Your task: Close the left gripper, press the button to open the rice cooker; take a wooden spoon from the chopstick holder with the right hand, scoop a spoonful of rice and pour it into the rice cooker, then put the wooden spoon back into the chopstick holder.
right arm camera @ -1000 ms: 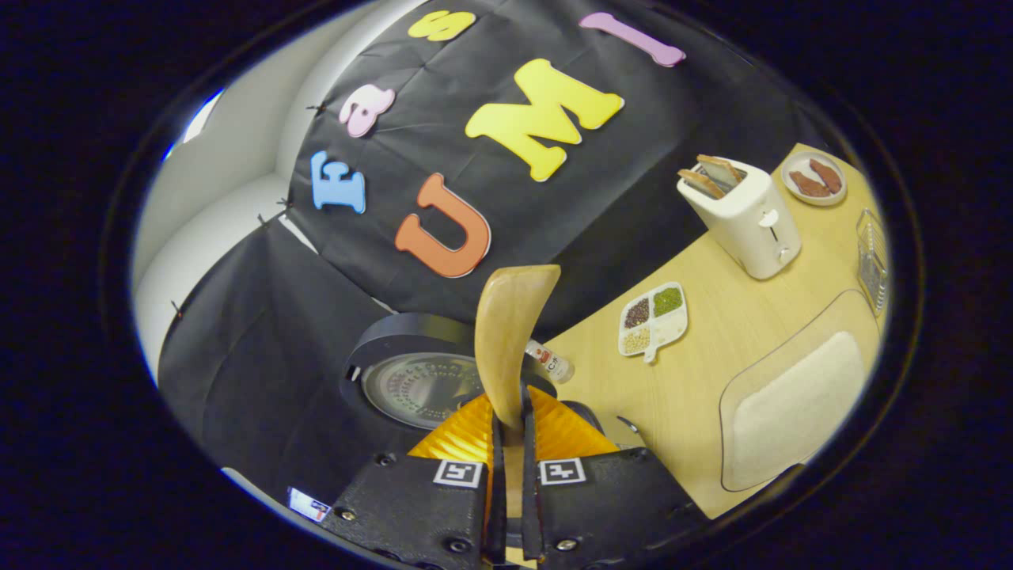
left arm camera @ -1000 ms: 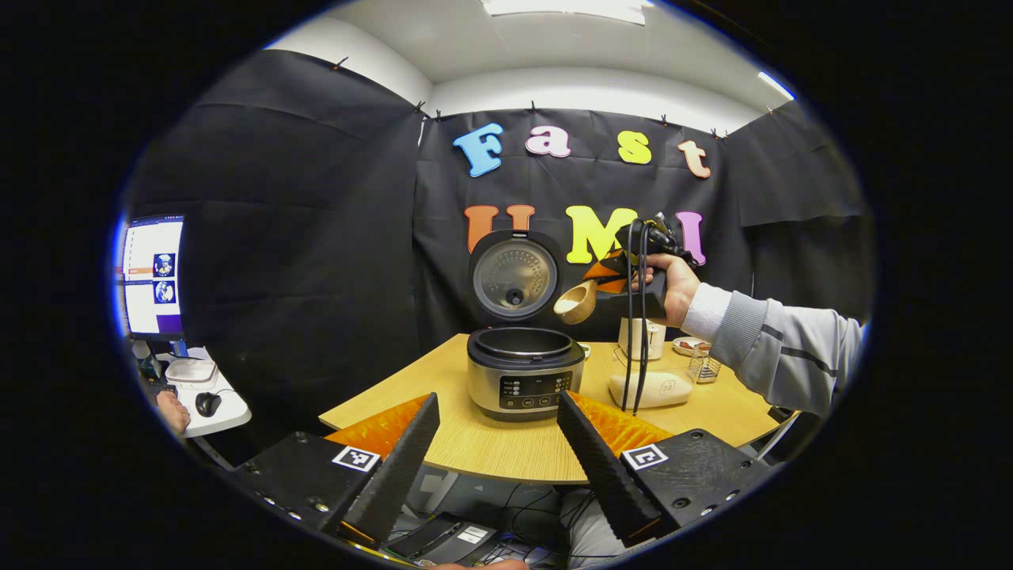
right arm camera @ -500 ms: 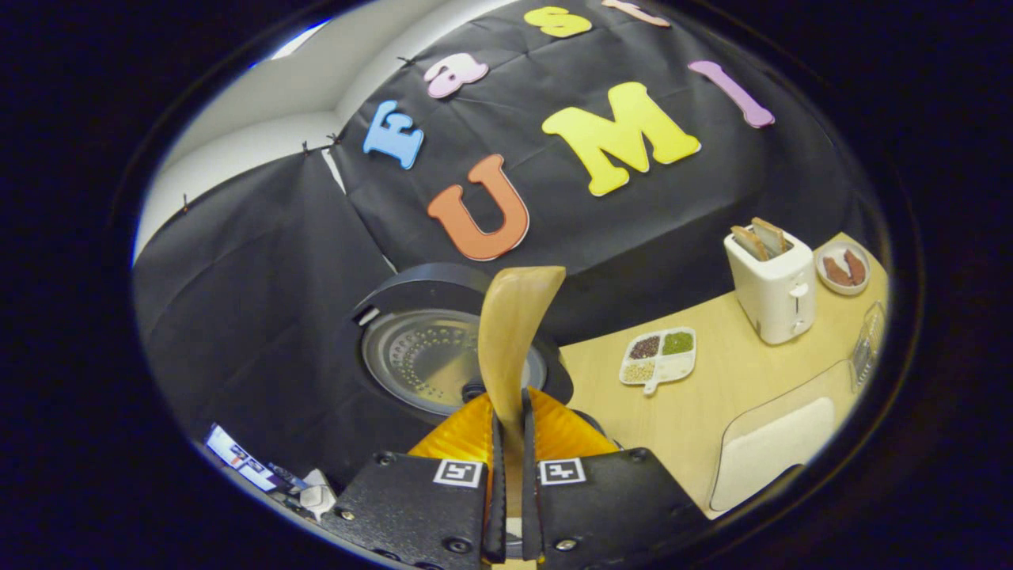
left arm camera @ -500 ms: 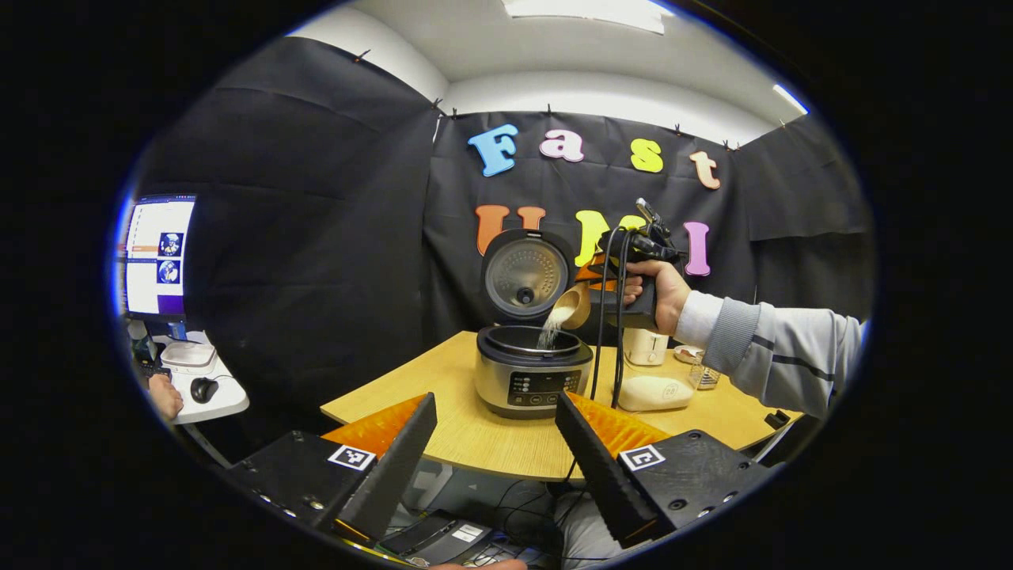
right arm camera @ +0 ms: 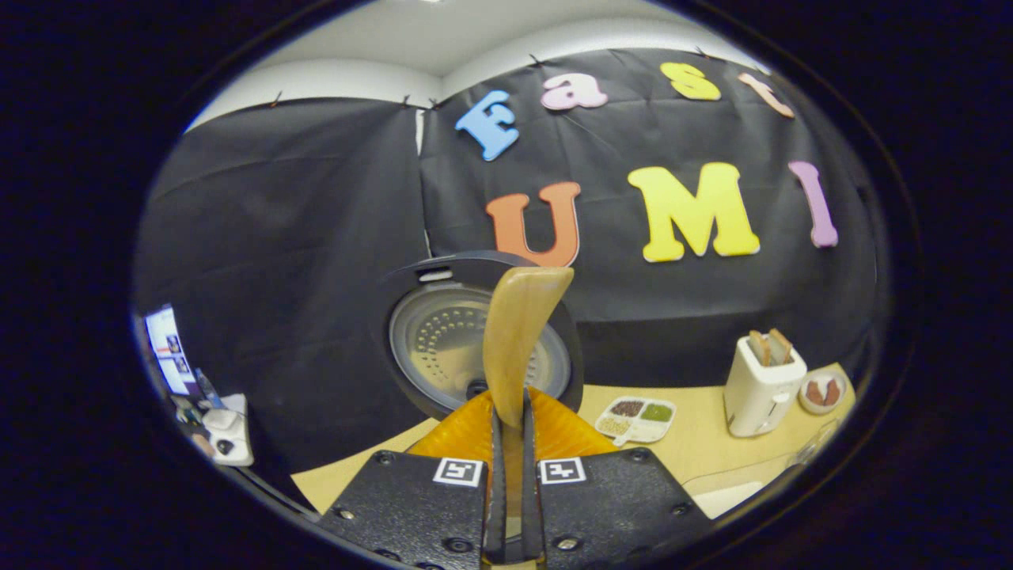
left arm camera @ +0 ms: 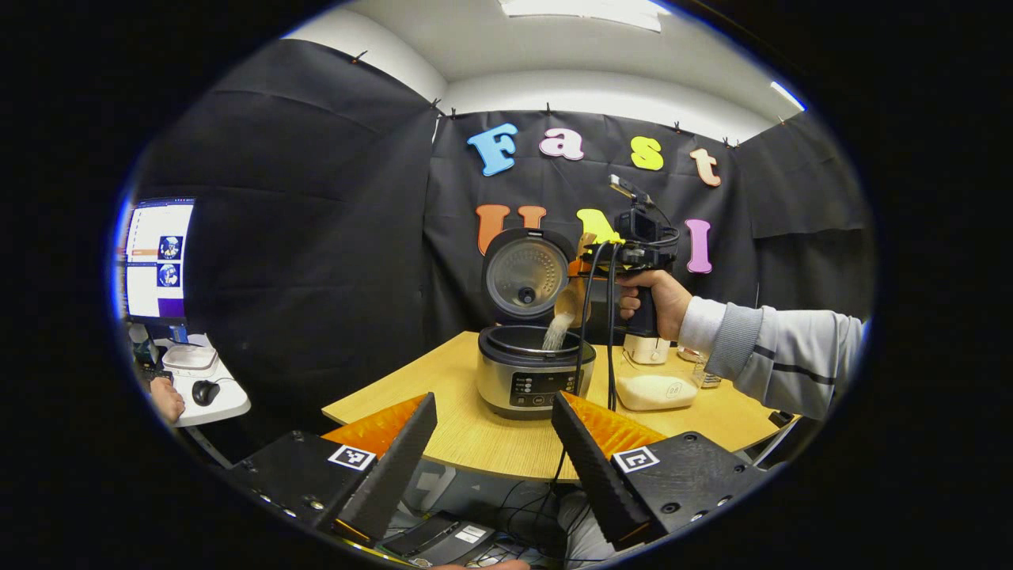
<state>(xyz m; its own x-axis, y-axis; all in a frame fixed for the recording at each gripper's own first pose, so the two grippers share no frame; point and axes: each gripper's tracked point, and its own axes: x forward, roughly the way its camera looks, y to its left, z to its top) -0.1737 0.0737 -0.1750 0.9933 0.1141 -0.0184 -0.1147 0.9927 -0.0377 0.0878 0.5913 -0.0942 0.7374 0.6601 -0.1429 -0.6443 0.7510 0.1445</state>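
I tip the wooden spoon (right arm camera: pixel 518 332), pinched in my right gripper (right arm camera: pixel 507 507), so rice falls into the rice cooker (left arm camera: pixel 535 370); left gripper (left arm camera: pixel 495 447) waits spread.

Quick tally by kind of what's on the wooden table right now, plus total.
Rice cooker, lid open: 1
Toaster: 1
Divided grain tray: 1
Small plate: 1
Lidded rice box: 1
Wire holder: 1
Total: 6
Held above the table, not counted: wooden spoon in the right gripper.
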